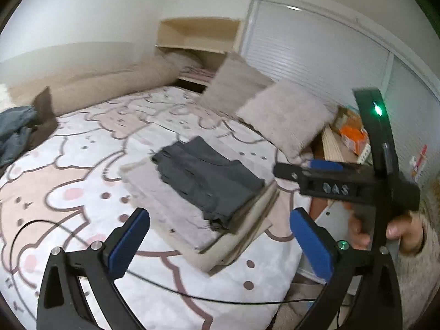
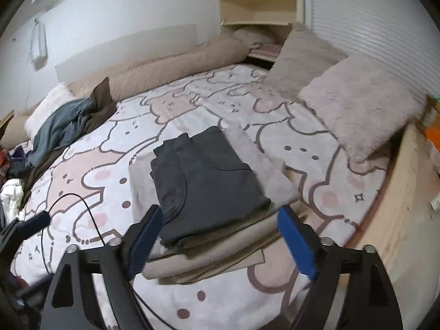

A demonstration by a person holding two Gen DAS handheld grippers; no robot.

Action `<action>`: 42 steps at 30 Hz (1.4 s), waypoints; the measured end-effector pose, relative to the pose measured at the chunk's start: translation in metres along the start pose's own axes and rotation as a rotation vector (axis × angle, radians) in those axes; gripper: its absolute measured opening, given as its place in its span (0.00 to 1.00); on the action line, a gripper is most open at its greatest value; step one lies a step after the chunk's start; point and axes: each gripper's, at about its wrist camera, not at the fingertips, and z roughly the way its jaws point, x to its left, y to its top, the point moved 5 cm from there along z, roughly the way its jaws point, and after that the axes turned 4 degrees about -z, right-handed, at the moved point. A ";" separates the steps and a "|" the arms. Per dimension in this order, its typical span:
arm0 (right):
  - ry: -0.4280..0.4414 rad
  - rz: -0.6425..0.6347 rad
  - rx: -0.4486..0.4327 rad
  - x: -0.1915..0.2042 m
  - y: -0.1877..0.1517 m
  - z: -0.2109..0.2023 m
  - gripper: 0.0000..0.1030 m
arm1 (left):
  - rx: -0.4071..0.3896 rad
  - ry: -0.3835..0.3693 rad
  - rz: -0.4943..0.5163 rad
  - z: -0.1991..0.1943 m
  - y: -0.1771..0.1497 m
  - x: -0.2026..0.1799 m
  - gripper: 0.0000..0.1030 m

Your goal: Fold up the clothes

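Note:
A folded dark grey garment (image 1: 209, 178) (image 2: 206, 181) lies on top of a stack of folded beige clothes (image 1: 228, 236) (image 2: 220, 253) on the bed. My left gripper (image 1: 220, 242) is open and empty, just in front of the stack. My right gripper (image 2: 222, 242) is open and empty, its fingers either side of the stack's near edge; it also shows in the left wrist view (image 1: 316, 170), to the right of the stack. A heap of unfolded clothes, blue-grey (image 2: 60, 126) (image 1: 13, 129) and brown (image 2: 96, 107), lies at the far left.
The bed carries a pink and white bear-print cover (image 1: 82, 170) (image 2: 302, 165). Two fluffy cushions (image 1: 283, 115) (image 2: 357, 101) lean at the right. A long beige bolster (image 2: 165, 63) runs along the wall. A black cable (image 1: 192, 294) (image 2: 90, 214) crosses the cover. A wooden shelf (image 2: 261, 5) stands behind.

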 end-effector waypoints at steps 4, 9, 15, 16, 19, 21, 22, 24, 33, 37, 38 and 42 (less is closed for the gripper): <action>-0.093 -0.064 -0.066 0.013 -0.005 -0.018 0.96 | -0.012 0.029 -0.036 -0.024 -0.003 0.009 1.00; -0.086 -0.039 -0.103 0.024 -0.010 -0.038 0.96 | -0.058 0.113 -0.034 -0.052 -0.009 0.015 1.00; -0.050 -0.018 -0.093 0.038 -0.022 -0.053 0.96 | -0.084 0.180 -0.020 -0.079 -0.021 0.020 1.00; -0.049 -0.021 -0.093 0.041 -0.025 -0.056 0.96 | -0.089 0.188 -0.030 -0.084 -0.023 0.023 1.00; -0.052 -0.035 -0.088 0.047 -0.031 -0.061 0.96 | -0.097 0.197 -0.057 -0.098 -0.030 0.031 1.00; -0.044 -0.043 -0.085 0.051 -0.034 -0.064 0.96 | -0.101 0.216 -0.067 -0.105 -0.034 0.037 1.00; -0.042 -0.045 -0.088 0.053 -0.035 -0.067 0.96 | -0.104 0.225 -0.072 -0.108 -0.036 0.039 1.00; -0.037 -0.049 -0.095 0.057 -0.038 -0.071 0.96 | -0.108 0.243 -0.081 -0.115 -0.040 0.044 1.00; -0.028 -0.061 -0.140 0.067 -0.043 -0.099 0.96 | -0.116 0.286 -0.082 -0.136 -0.051 0.051 1.00; -0.030 -0.076 -0.150 0.071 -0.044 -0.108 0.96 | -0.125 0.282 -0.064 -0.139 -0.051 0.047 1.00; -0.032 -0.079 -0.151 0.072 -0.044 -0.109 0.96 | -0.126 0.280 -0.066 -0.140 -0.051 0.047 1.00; -0.035 -0.091 -0.154 0.075 -0.044 -0.113 0.96 | -0.127 0.275 -0.070 -0.142 -0.051 0.046 1.00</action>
